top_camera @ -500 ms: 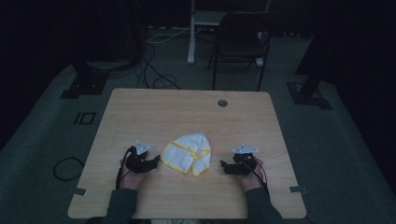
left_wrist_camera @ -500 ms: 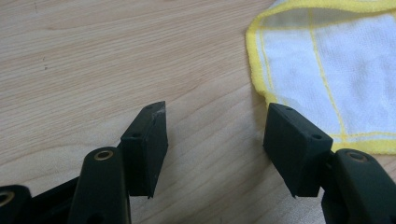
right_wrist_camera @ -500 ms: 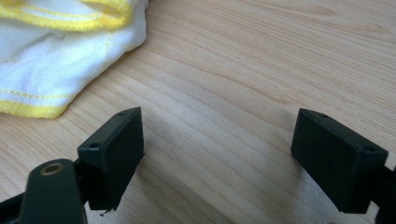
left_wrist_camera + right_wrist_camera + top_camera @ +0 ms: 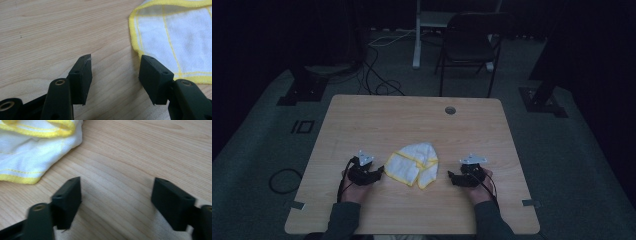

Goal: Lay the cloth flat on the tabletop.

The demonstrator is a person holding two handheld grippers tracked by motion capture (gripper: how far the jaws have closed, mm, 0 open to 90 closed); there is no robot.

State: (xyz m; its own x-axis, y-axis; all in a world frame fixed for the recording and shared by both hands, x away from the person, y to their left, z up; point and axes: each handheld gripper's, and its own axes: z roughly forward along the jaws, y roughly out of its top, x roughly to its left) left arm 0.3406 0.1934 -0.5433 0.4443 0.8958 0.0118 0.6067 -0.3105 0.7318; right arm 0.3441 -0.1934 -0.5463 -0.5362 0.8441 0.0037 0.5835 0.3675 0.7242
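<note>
A crumpled white cloth with yellow edging (image 4: 414,164) lies on the wooden table (image 4: 412,120) near its front middle. My left gripper (image 4: 381,173) rests on the table just left of the cloth, jaws open and pointing at it. In the left gripper view the cloth (image 4: 180,37) lies just past the right jaw, and the left gripper (image 4: 115,67) holds nothing. My right gripper (image 4: 451,176) rests just right of the cloth, open. In the right gripper view the cloth (image 4: 35,152) is at the upper left, and bare wood lies between the jaws of the right gripper (image 4: 116,192).
A round cable hole (image 4: 450,110) sits near the table's far edge. Behind the table stand a dark chair (image 4: 469,47) and a white post (image 4: 417,35), with cables on the floor. Dark stand bases (image 4: 302,90) flank the table.
</note>
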